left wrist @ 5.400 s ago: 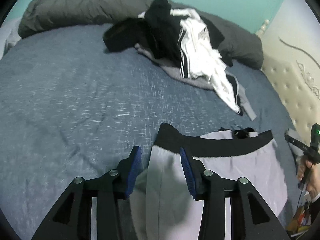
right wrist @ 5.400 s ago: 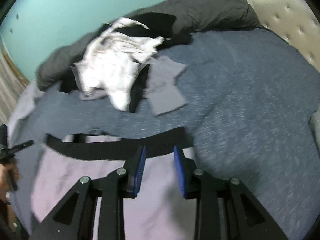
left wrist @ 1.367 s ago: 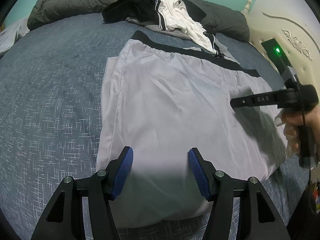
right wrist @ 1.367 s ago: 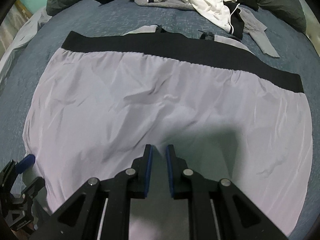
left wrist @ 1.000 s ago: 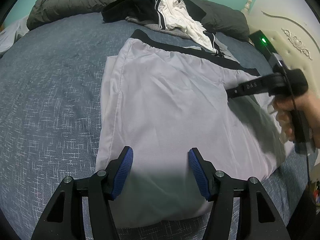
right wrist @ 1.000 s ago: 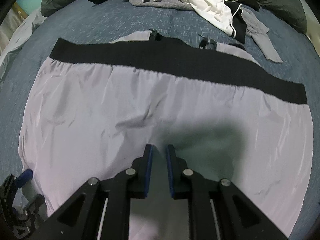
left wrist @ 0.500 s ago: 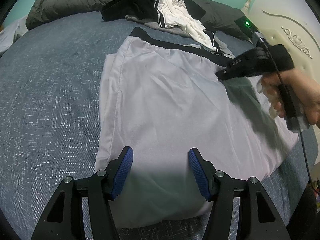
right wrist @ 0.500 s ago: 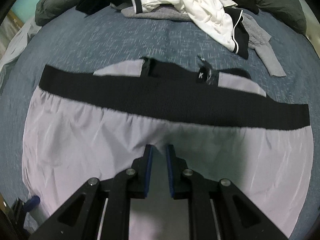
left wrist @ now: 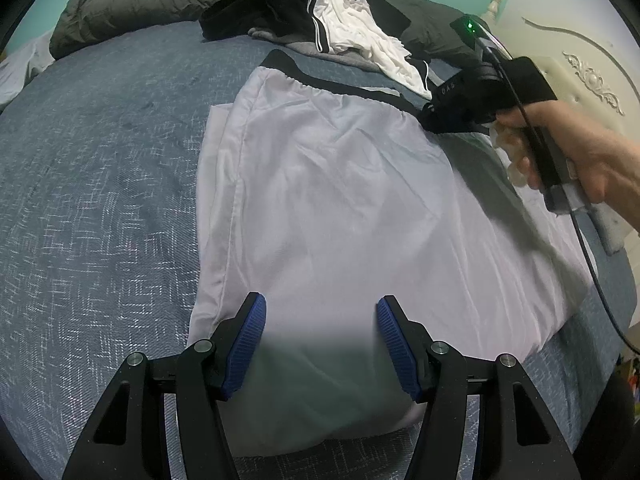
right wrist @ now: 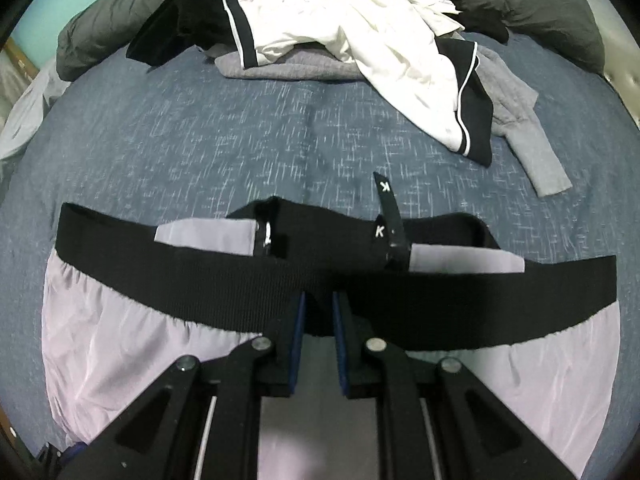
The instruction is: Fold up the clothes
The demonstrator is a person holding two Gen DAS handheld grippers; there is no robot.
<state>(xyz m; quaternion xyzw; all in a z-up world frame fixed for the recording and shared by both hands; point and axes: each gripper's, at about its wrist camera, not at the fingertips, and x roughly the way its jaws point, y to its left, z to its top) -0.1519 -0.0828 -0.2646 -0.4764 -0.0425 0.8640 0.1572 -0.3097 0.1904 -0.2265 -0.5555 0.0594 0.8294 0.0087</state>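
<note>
Seen from the left wrist, pale shorts (left wrist: 340,208) with a black waistband (left wrist: 344,88) lie spread flat on a blue bed (left wrist: 100,168), the waistband at the far end. The left gripper (left wrist: 320,344) hovers over the near hem, its blue fingers (left wrist: 246,344) wide apart and holding nothing. At right, a person's hand (left wrist: 588,156) grips the handle of the right gripper (left wrist: 430,120), whose tip sits at the waistband; from here its fingers cannot be made out. A cable (left wrist: 592,264) trails from that handle. Beyond the shorts, a heap of clothes (left wrist: 344,36) in black, white and grey rests against a dark duvet (left wrist: 152,0) bunched along the far edge of the bed. Seen from the right wrist, the right gripper (right wrist: 318,320) is directly over the waistband (right wrist: 200,276), its fingers (right wrist: 298,344) drawn narrow with only a slim gap between them, and no cloth visibly pinched. A black tab (right wrist: 390,220) marked with a K stands up from the waistband. The heap of clothes (right wrist: 352,24) lies on the bed (right wrist: 200,132) farther back, well apart from the shorts (right wrist: 120,352).
</note>
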